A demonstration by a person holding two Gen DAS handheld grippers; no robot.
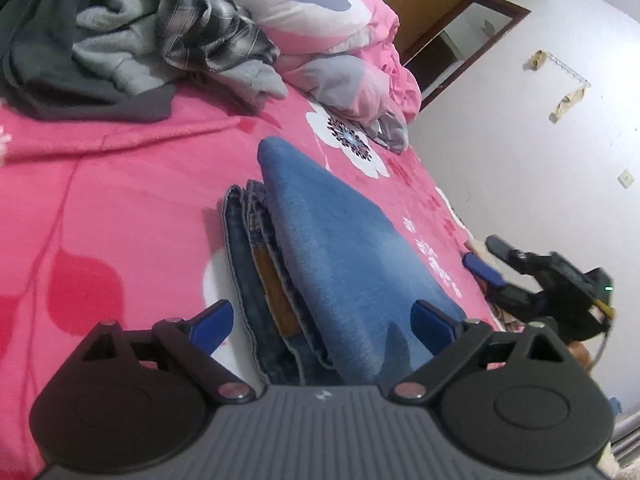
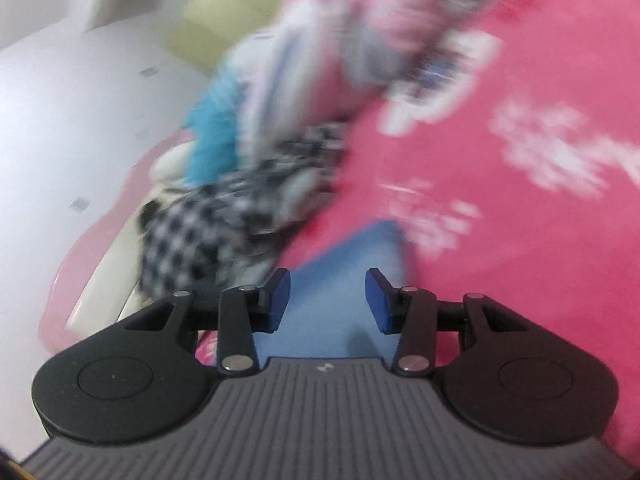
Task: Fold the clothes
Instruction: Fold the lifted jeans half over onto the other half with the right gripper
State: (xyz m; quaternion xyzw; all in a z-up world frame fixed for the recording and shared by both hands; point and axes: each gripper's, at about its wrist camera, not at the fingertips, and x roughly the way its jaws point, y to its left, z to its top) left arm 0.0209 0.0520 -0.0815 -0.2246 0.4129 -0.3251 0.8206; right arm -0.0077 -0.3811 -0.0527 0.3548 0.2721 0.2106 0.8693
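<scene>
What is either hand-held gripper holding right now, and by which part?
Nothing. The left hand-held gripper is open above the folded blue garment, and the right hand-held gripper is open too.

Bed (image 1: pixel 120 168) wore a pink flowered sheet. Bunched pink quilt (image 1: pixel 320 20) lay at its far end. White wall (image 1: pixel 540 160) beyond; brown-framed doorway (image 1: pixel 472 36) upper right.

left tool (image 1: pixel 322 322) spread wide; right tool (image 2: pixel 328 301) parted, holding nothing
</scene>
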